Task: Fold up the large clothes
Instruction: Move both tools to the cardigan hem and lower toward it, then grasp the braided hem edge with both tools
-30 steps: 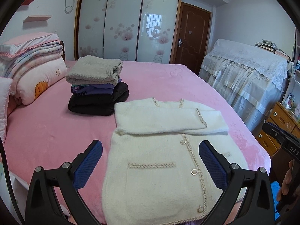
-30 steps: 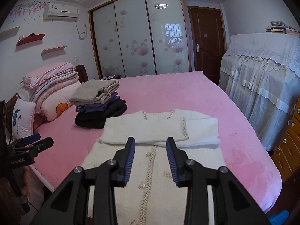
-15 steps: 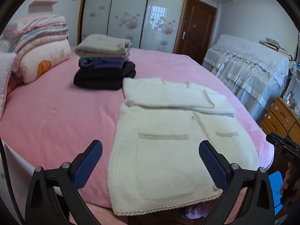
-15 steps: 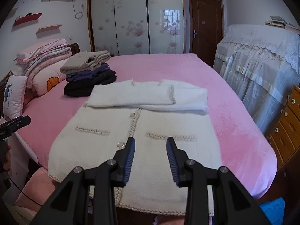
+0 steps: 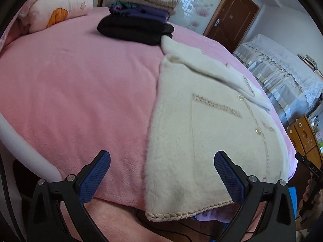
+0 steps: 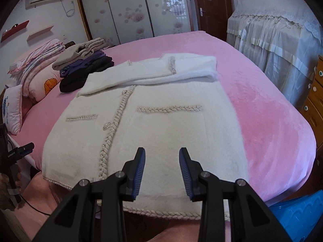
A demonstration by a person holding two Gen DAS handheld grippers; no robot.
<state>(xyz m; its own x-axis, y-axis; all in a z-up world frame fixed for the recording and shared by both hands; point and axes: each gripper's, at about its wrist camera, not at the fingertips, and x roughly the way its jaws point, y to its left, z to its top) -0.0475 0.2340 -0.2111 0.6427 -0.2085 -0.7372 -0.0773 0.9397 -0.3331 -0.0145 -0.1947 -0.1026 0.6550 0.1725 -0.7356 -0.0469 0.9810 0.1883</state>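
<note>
A cream fuzzy cardigan [image 6: 161,125] with braided trim and pearl buttons lies flat on the pink bed [image 6: 262,109], its sleeves folded across the chest and its hem at the bed's near edge. In the left wrist view the cardigan [image 5: 201,141] fills the right half. My left gripper [image 5: 161,161] is open wide, hovering over the cardigan's lower left corner with nothing between its fingers. My right gripper [image 6: 162,157] hangs just above the hem's right part, jaws partly apart and empty.
A stack of folded clothes [image 6: 84,68], beige on purple on black, sits past the cardigan's left shoulder. Pillows and quilts [image 6: 38,66] lie at the bed head. A lace-covered cabinet [image 6: 272,32] and wooden drawers [image 6: 317,92] stand right. A blue bin [image 6: 298,217] is below.
Both grippers have come down and closer to the bed's near edge, so the cardigan's hem now fills each view. Neither gripper's opening has altered.
</note>
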